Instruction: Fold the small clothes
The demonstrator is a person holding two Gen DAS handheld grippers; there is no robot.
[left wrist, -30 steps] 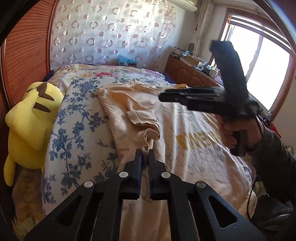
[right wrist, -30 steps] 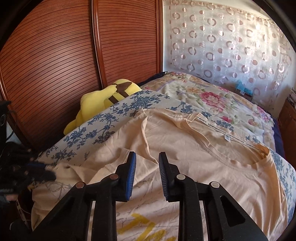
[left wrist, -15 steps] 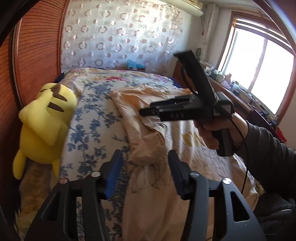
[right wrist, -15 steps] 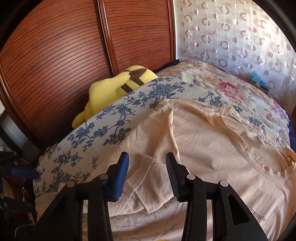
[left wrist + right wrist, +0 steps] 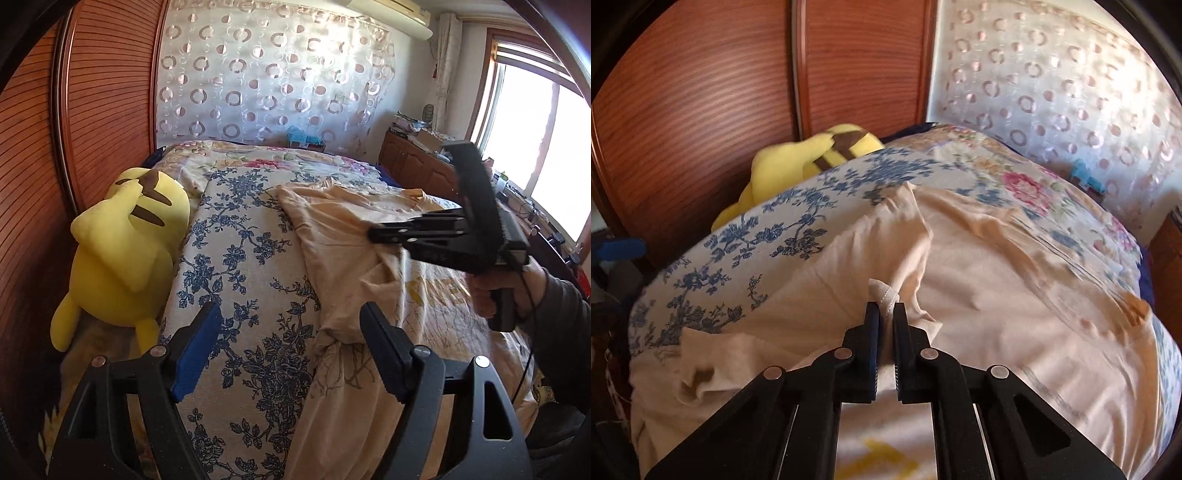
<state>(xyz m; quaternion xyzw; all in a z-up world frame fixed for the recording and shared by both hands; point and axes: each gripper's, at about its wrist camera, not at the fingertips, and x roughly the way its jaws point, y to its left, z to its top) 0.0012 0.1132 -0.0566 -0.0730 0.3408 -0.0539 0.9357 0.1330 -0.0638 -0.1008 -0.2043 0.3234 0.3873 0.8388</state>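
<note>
A pale peach T-shirt (image 5: 343,236) with yellow print lies spread on the bed, its left side rumpled. My left gripper (image 5: 291,332) is wide open and empty, hovering over the quilt just left of the shirt's bunched edge. My right gripper (image 5: 885,314) is shut on the shirt's sleeve hem (image 5: 884,291), which pokes up between its pads. The right gripper also shows in the left wrist view (image 5: 373,234), pinching cloth over the shirt (image 5: 997,295).
A blue-flowered white quilt (image 5: 240,266) covers the bed. A yellow plush toy (image 5: 125,247) lies at the bed's left beside a slatted wooden wardrobe (image 5: 99,96). A patterned curtain (image 5: 273,74) hangs behind. A cluttered wooden cabinet (image 5: 417,162) stands under the window at the right.
My left gripper let go of the shirt, opened wide and drew back to the left. My right gripper dropped onto the sleeve and closed on its hem.
</note>
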